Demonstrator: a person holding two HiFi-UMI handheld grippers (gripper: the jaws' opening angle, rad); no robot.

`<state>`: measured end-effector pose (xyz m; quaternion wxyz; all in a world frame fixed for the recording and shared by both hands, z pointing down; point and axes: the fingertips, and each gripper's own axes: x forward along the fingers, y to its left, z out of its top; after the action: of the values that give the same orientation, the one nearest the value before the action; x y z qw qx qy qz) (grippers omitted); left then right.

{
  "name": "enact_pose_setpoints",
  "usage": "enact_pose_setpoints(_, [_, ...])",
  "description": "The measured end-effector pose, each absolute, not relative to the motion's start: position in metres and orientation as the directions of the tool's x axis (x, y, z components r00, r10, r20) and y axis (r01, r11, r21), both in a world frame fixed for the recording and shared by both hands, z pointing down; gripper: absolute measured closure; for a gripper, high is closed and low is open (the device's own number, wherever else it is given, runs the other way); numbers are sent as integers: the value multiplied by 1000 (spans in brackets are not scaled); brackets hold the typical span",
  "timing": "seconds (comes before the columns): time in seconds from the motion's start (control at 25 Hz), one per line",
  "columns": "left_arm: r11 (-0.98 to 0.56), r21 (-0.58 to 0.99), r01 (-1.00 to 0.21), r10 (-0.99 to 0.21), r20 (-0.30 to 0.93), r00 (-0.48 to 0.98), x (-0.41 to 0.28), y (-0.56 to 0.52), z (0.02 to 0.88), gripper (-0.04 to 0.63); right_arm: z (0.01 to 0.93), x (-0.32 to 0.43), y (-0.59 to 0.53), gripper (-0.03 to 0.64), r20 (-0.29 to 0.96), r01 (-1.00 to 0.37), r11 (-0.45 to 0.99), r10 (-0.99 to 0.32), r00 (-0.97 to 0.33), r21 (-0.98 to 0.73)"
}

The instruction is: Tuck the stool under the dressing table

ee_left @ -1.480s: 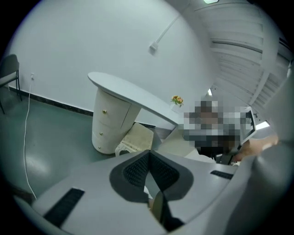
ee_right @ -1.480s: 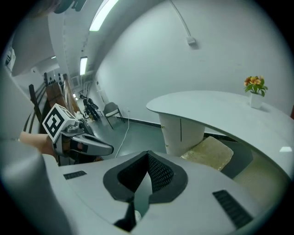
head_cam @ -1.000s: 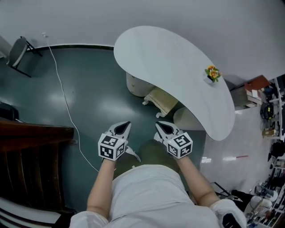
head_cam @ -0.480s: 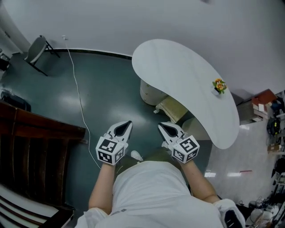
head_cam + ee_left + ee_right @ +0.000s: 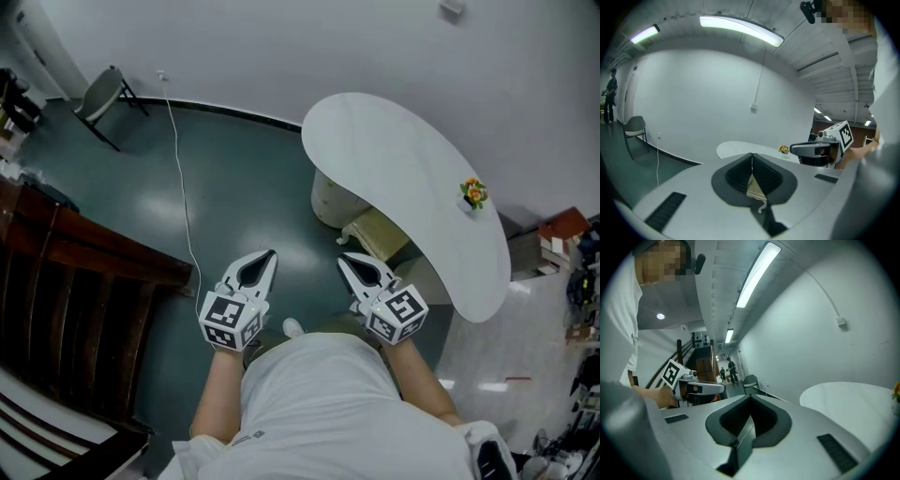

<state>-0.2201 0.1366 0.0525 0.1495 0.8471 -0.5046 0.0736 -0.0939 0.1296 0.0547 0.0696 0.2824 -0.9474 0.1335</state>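
Observation:
The white kidney-shaped dressing table [image 5: 394, 169] stands by the far wall, a small pot of flowers [image 5: 473, 192] on its right end. The cream-cushioned stool [image 5: 377, 233] sits mostly under its near edge, between two round pedestals. My left gripper [image 5: 268, 256] and right gripper [image 5: 344, 261] hang side by side in front of my body, short of the stool, both shut and empty. In the left gripper view the shut jaws [image 5: 752, 155] point toward the table [image 5: 738, 149], with the right gripper [image 5: 820, 148] beside them. The right gripper view shows shut jaws [image 5: 750, 398] and the table [image 5: 848, 401].
A folding chair [image 5: 108, 92] stands at the far left wall. A white cable [image 5: 184, 187] runs across the dark green floor toward me. Dark wooden furniture [image 5: 66, 300] fills the left side. Boxes and clutter [image 5: 562, 234] lie to the right of the table.
Both grippers have risen and drawn back from the table together, still shut. The table and stool now look smaller and farther off; the stool has not moved.

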Motion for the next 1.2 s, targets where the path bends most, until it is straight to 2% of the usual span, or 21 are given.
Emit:
enact_pose_setpoints(0.16, [-418,163,-894,-856,259,448,-240,147,45,592,47,-106,136,606,174,-546,813,-519,-837,-201])
enact_pose_setpoints(0.48, [-376,169,-911,-874,263,409,-261,170,45,592,50,-112,148,607,188,-548,821,-520,-833,-161])
enact_pose_setpoints(1.2, [-365,184,-912,-870,281,405,-267,191,60,592,61,-109,163,607,221,-574,799,-536,-815,-178])
